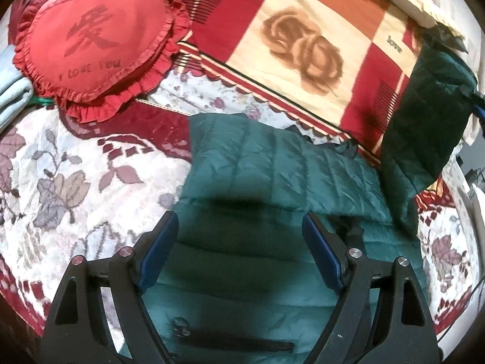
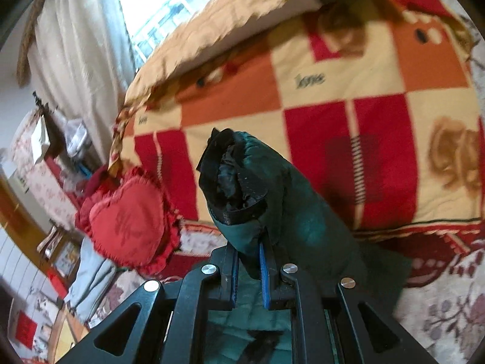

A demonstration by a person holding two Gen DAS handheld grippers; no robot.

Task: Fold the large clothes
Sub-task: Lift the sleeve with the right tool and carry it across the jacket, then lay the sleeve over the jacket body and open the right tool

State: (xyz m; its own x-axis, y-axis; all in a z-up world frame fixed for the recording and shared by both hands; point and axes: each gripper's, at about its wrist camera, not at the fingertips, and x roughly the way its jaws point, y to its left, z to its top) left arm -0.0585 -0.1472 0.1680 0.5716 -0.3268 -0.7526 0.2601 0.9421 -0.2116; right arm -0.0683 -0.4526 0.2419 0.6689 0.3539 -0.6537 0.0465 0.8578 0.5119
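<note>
A teal quilted puffer jacket (image 1: 272, 163) lies spread on the bed. My left gripper (image 1: 239, 221) is open and empty, hovering just above the jacket's body near its dark zipper (image 1: 230, 341). My right gripper (image 2: 248, 248) is shut on the jacket's sleeve (image 2: 291, 212) just below its black cuff (image 2: 233, 179) and holds it lifted above the bed. In the left wrist view the raised sleeve (image 1: 424, 121) hangs at the right edge.
A red heart-shaped ruffled cushion (image 1: 97, 42) lies at the far left and also shows in the right wrist view (image 2: 127, 221). A red, orange and cream checked blanket (image 1: 303, 36) covers the far bed. A floral bedspread (image 1: 60, 176) lies under the jacket. Light blue folded cloth (image 1: 12, 91) sits at the left edge.
</note>
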